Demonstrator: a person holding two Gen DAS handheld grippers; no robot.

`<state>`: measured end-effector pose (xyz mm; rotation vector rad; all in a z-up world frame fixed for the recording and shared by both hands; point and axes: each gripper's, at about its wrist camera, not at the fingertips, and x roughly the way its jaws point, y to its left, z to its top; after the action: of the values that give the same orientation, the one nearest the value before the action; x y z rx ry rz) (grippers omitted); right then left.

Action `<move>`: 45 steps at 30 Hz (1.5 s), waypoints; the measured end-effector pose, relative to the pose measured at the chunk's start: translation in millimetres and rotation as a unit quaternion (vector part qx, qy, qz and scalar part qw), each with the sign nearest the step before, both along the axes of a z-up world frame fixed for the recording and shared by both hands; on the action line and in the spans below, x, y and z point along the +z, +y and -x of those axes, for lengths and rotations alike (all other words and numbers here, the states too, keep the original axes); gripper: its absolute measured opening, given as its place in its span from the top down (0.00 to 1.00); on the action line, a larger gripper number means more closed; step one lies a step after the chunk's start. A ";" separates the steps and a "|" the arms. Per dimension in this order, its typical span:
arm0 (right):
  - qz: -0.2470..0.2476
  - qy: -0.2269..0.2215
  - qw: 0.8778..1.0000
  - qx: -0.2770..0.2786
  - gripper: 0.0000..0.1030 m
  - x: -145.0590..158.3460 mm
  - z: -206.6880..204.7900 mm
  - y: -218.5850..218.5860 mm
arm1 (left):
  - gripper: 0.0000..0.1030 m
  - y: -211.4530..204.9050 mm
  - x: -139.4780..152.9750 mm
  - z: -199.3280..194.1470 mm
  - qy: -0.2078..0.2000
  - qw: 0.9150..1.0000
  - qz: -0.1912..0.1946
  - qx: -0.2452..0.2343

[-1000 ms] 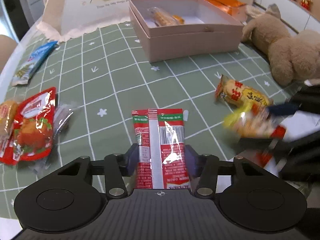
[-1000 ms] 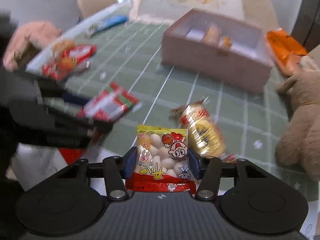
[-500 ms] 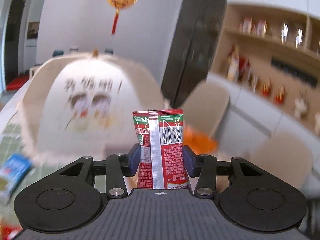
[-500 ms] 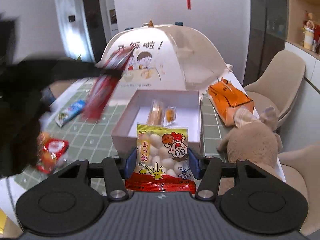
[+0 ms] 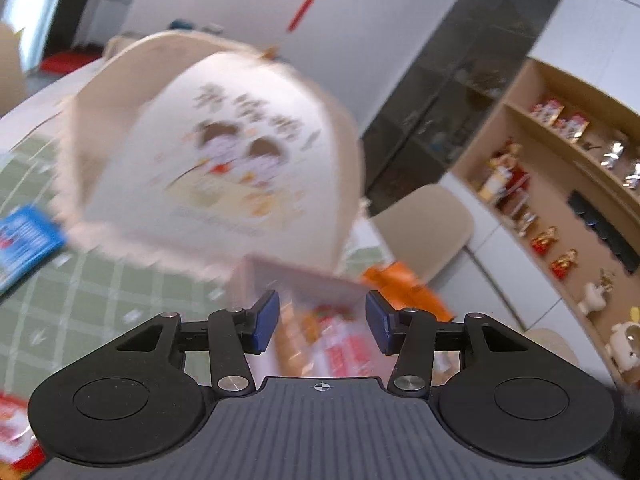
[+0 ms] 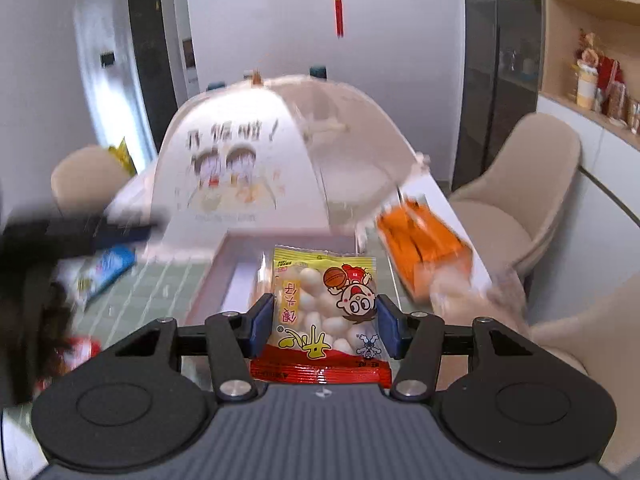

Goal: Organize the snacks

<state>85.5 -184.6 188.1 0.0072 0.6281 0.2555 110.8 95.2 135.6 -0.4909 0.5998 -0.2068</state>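
Left claw: I see my left claw (image 5: 320, 322) standing part open with nothing gripped — the blue pads (image 5: 267, 320) are clear of everything, and the space between them shows only the box beyond.
Red packet: a blurred red-and-white packet (image 5: 344, 352) lies below and past the left claw, inside the box as far as I can tell; it touches neither pad.
Right claw: my right claw (image 6: 324, 326) is clamped on the yellow snack bag (image 6: 326, 312) — both blue pads press its side edges and the bag stands upright between them.
Snack bag: yellow top, red bottom strip, white round pieces and a cartoon face; it is held up in front of the box, off the worktop.
Box: the pale pink open box (image 6: 212, 276) sits on the green checked worktop (image 6: 160, 284), just in front of the domed food cover (image 6: 280, 152).
Nearby: an orange pack (image 6: 424, 248) lies right of the box, a blue packet (image 6: 106, 268) left of it.
Blur: the left view is smeared, so I cannot read the packet's print.
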 end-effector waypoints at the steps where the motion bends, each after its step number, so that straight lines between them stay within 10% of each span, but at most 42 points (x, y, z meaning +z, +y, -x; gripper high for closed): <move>1: -0.009 -0.010 1.000 0.005 0.42 3.6 -13.0 4.0 | 0.49 9.3 -3.9 3.6 0.008 1.000 -0.006 0.006; 3: -0.030 -0.003 1.000 0.010 0.24 5.7 -45.2 11.9 | 0.49 31.0 -8.3 8.2 0.018 0.999 -0.024 0.025; 10: -0.079 0.064 0.994 0.043 0.24 -14.2 -81.3 47.2 | 0.49 148.3 -34.4 -1.6 0.071 0.983 -0.082 0.150; 16: 0.008 0.110 0.987 0.117 0.24 -58.1 -57.8 103.5 | 0.49 233.4 -80.0 -49.2 0.111 0.957 -0.087 0.252; 21: 0.058 0.162 0.974 0.148 0.24 -92.2 -38.7 114.2 | 0.52 269.9 -110.0 -97.9 0.154 0.957 -0.088 0.229; 31: 0.041 0.179 0.972 0.148 0.24 -110.6 -30.7 116.6 | 0.61 181.0 -109.0 -55.2 0.148 0.975 -0.154 0.057; 42: 0.022 0.168 0.964 0.203 0.24 -121.7 -8.4 169.4 | 0.65 109.8 -124.8 46.1 0.204 0.975 0.076 0.030; 45: 0.021 0.174 0.960 0.219 0.24 -127.2 -0.4 185.3 | 0.65 113.8 -104.8 68.1 0.177 0.981 0.066 0.035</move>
<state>85.9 0.7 60.9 -0.1328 0.9841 0.6789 42.7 209.0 30.8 -0.6834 0.9183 -0.0915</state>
